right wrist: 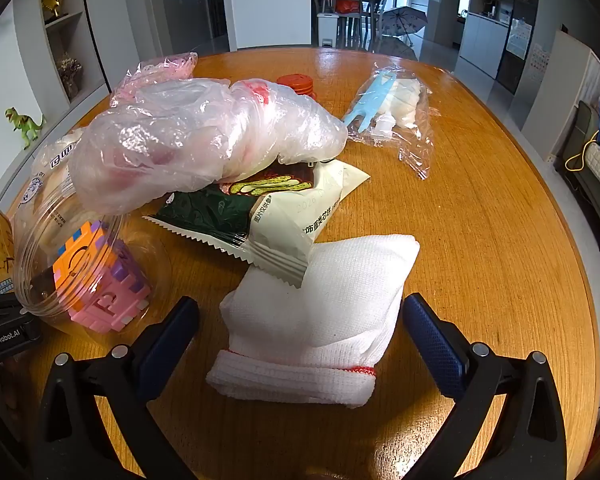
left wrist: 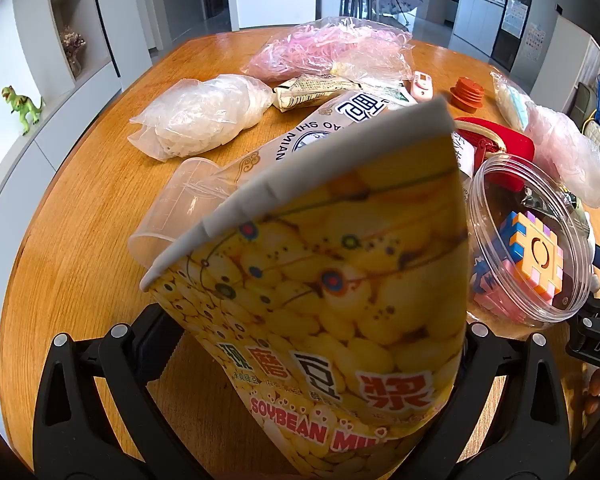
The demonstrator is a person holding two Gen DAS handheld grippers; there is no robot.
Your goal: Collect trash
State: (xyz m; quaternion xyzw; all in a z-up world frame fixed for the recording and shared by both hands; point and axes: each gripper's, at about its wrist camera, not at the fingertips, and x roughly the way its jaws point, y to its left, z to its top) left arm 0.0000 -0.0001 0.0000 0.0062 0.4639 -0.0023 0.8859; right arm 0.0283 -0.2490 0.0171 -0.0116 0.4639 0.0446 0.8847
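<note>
Between the fingers of the left tongs, a yellow paper cup with beans and "SOYBEAN" printed on it. Tipped over, bottom near the camera, squashed rim pointing away. Tongs spread very wide, with the cup filling the whole gap. Squeezed or only touched? Cannot tell.

Just behind the cup, a clear measuring cup on its side and a white noodle bag. Farther back, a crumpled clear bag, a pink see-through bag and a small red ridged plug. To the right of the paper cup, a clear round jar on its side with bright toy blocks inside.

Between the fingers of the right tongs, white gloves with a red edge, folded flat on the brown wooden tabletop. Tongs wide open, both pads apart from the gloves, holding nothing. On the far end of the gloves, a cream snack wrapper, touching. Beside that, a dark green wrapper with a zigzag edge. On top of both wrappers, a big puffy plastic bag. Well apart on the right, a clear bag with a blue fork.

Off the tabletop, on a white ledge at the left, a green toy dinosaur.
</note>
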